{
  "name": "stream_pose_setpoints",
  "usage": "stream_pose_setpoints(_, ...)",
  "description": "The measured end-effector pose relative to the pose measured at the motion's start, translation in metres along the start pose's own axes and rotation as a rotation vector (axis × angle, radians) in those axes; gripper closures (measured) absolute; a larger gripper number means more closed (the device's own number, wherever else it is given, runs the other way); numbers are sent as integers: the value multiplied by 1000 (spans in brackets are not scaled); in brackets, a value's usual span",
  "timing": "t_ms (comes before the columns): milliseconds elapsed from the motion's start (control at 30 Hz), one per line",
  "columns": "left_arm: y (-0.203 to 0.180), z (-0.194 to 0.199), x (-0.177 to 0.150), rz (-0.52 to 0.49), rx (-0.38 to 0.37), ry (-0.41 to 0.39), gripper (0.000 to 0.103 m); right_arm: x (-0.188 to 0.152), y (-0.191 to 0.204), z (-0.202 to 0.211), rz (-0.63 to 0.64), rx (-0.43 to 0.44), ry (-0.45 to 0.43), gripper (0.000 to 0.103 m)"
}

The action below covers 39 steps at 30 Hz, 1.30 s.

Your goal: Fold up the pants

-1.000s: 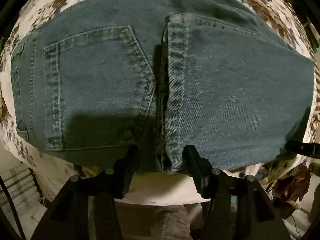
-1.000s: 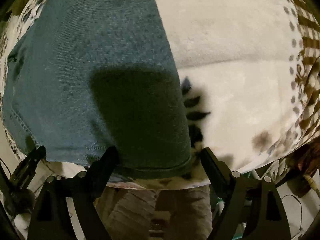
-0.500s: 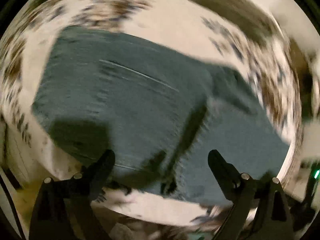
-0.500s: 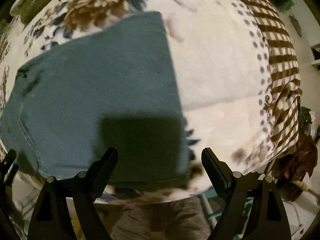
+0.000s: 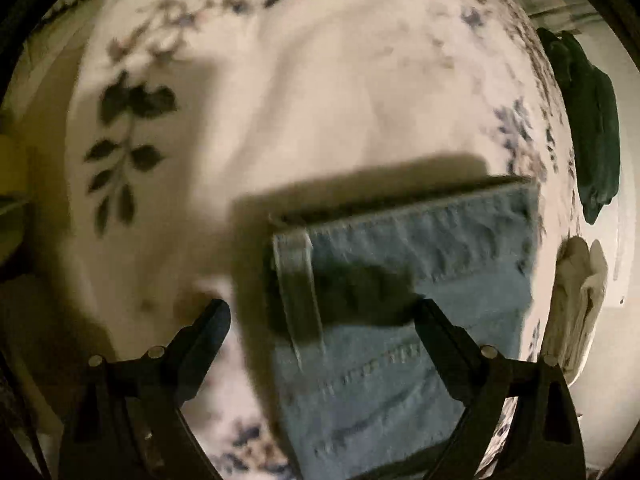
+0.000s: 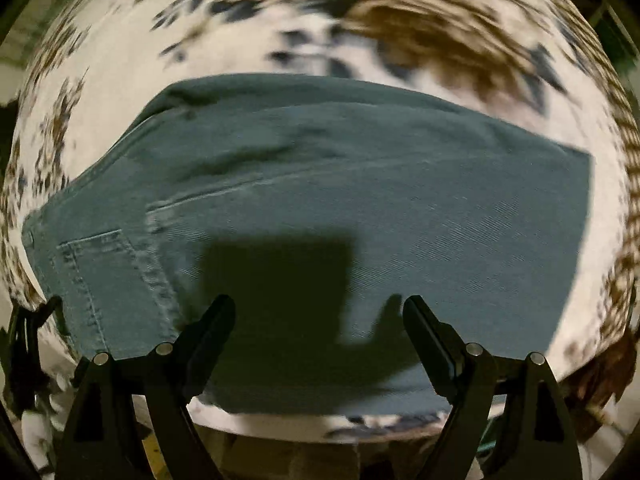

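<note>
The blue jeans (image 6: 360, 180) lie folded on a floral bedspread (image 6: 120, 60), with a back pocket (image 6: 100, 280) showing at the left in the right wrist view. My right gripper (image 6: 318, 308) hangs open above their near edge and casts a square shadow on the denim. In the left wrist view the waistband end of the jeans (image 5: 400, 360) shows, with a belt loop (image 5: 296, 280) at its corner. Above that corner my left gripper (image 5: 322, 312) stands wide open, with nothing pressed between its fingers. The view is blurred by motion.
The white bedspread (image 5: 320, 80) with dark leaf prints stretches beyond the jeans. A dark green item (image 5: 588, 120) and a folded white cloth (image 5: 580, 300) sit off the bed's right side. A black object (image 6: 24, 340) shows at the left edge of the right wrist view.
The left gripper's jaws have spread wide, and it has swung and rolled from the pocket and hem to the waistband corner. The right gripper has drawn back, so the whole folded jeans show.
</note>
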<state>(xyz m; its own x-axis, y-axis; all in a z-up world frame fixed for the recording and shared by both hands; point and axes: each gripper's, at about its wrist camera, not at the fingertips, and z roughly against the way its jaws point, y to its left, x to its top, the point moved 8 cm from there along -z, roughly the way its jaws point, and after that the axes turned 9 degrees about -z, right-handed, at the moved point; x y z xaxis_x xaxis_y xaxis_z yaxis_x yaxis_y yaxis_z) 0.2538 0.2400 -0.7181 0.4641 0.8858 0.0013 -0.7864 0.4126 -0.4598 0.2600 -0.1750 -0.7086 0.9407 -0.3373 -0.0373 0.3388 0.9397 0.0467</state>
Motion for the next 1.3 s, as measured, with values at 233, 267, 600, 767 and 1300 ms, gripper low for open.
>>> stream_pose_setpoints(233, -24, 32, -1, -257, 113, -119, 73, 0, 37, -9, 89, -23, -2, 15)
stream_pose_setpoints(267, -25, 39, -3, -285, 120, -131, 75, -7, 49, -7, 95, -24, -3, 15)
stream_pose_setpoints(600, -25, 33, -1, -371, 145, -116, 76, -42, 29, -19, 68, -40, 10, 15)
stream_pose_setpoints(767, -18, 18, 4, -359, 105, -77, 74, -44, 8, -27, 75, -57, 9, 15)
stream_pose_setpoints(1300, -212, 149, -170, -993, -91, -148, 86, -48, -102, 13, -75, 12, -55, 15)
